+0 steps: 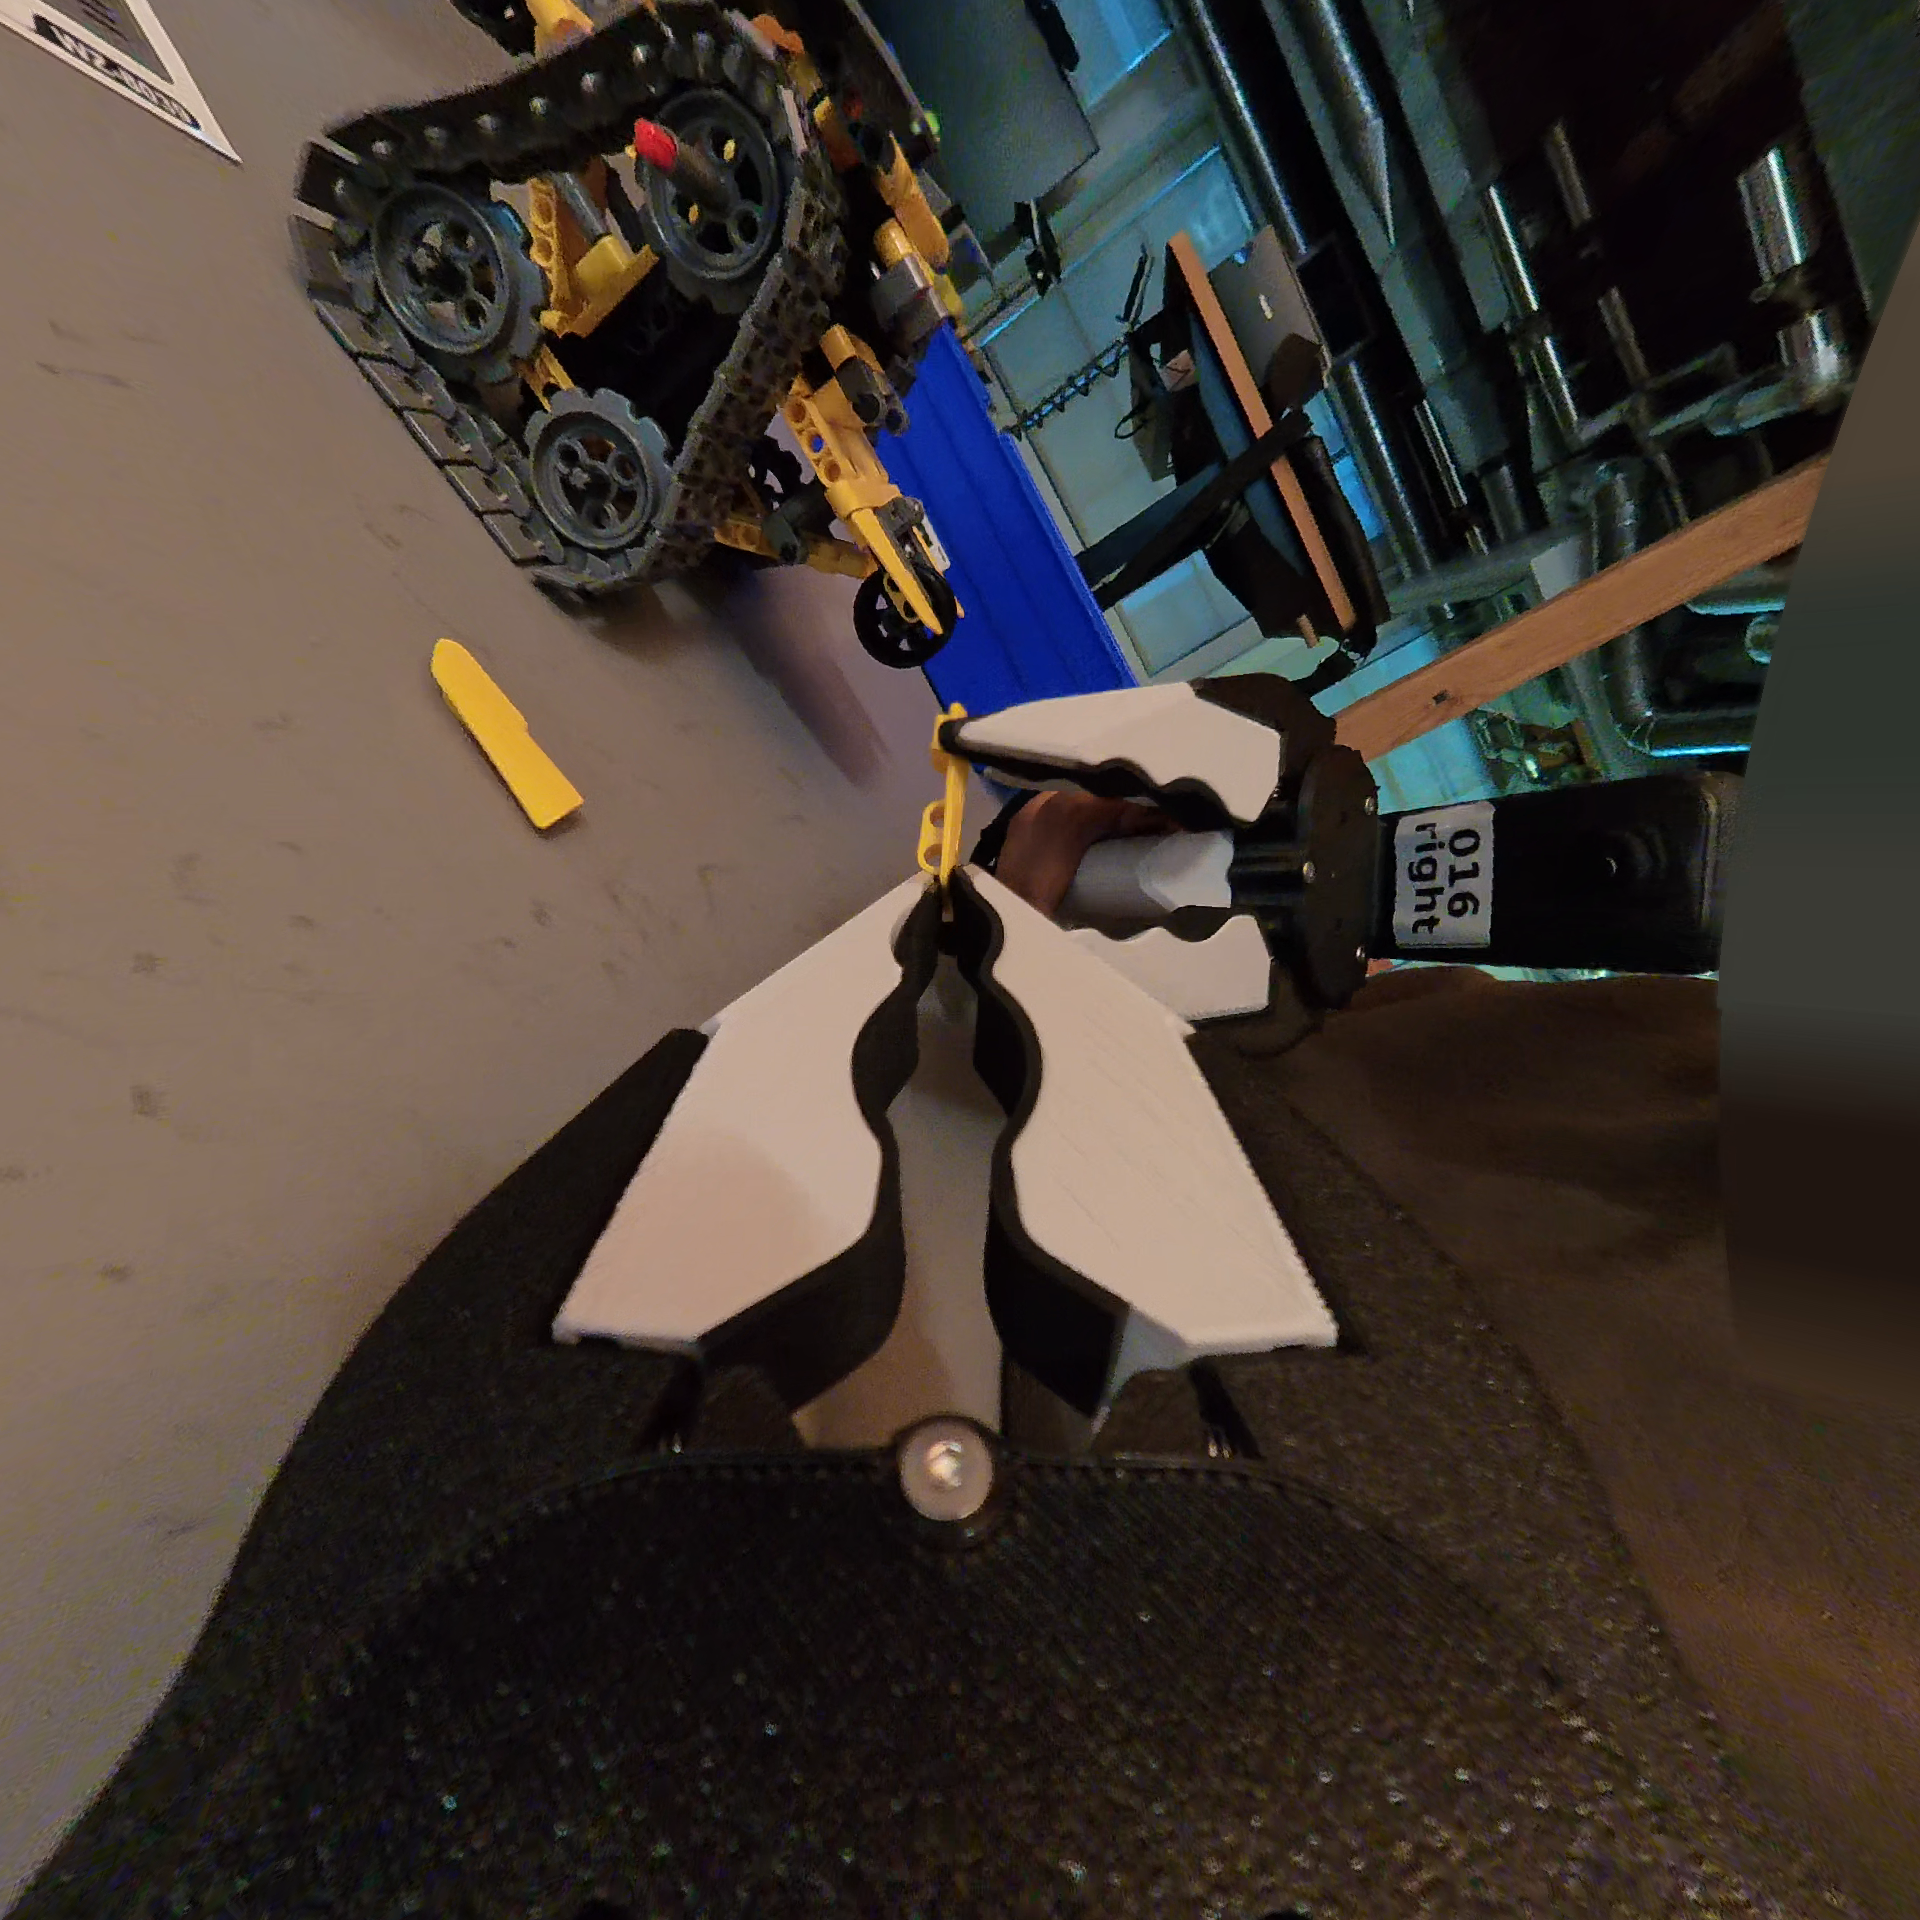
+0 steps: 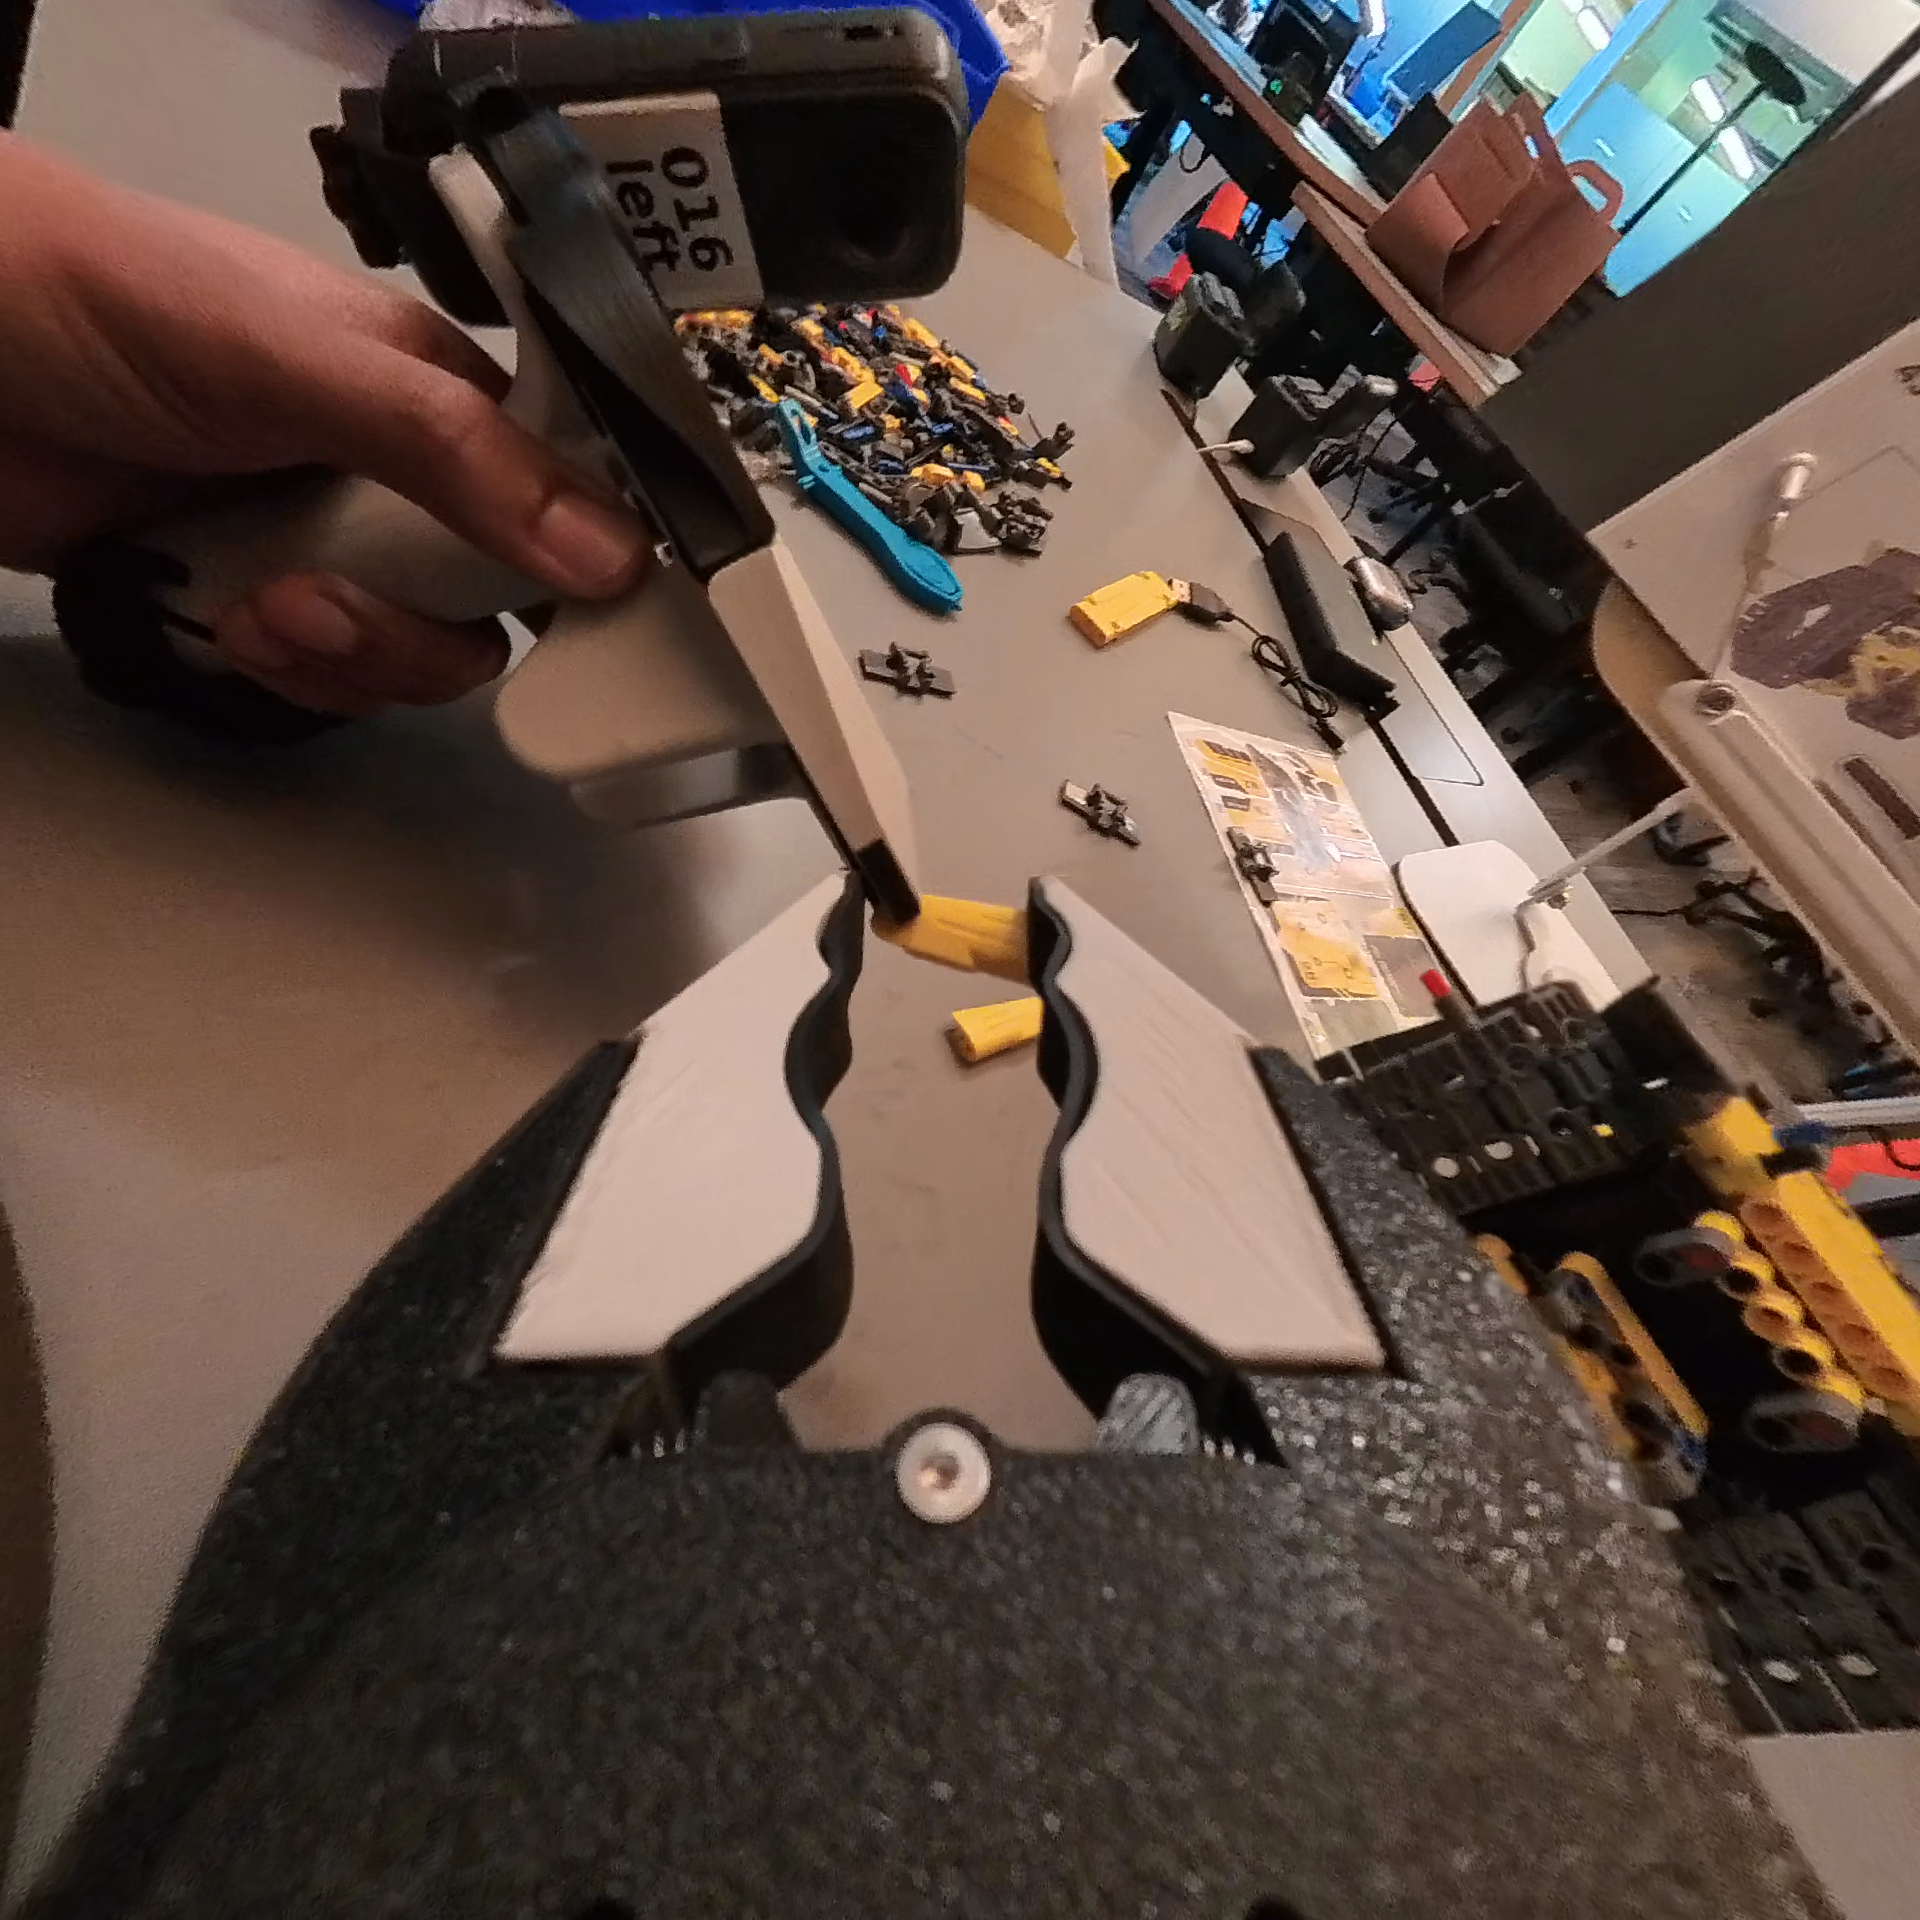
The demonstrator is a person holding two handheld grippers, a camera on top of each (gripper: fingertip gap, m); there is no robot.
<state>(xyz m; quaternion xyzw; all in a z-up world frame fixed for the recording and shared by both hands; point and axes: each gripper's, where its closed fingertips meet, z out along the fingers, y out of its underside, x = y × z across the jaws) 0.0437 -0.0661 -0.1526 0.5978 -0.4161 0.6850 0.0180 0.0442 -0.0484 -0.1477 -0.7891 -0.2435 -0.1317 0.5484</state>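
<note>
White printed label is sitting on one camera, a second label on the other camera; sheet and leaflet are bearing print.

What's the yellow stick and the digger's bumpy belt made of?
The yellow stick, pinched in the left gripper, looks like hard, smooth plastic: even colour, moulded round holes. The tracked toy's belt seems to be matte grey plastic links, judging by its separate ridged segments; it could be rubbery.

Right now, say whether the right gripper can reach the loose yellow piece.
Probably yes: the right gripper is open, the loose yellow piece lies uncovered beneath it; a yellow part in the left gripper crowds the gap.
</note>
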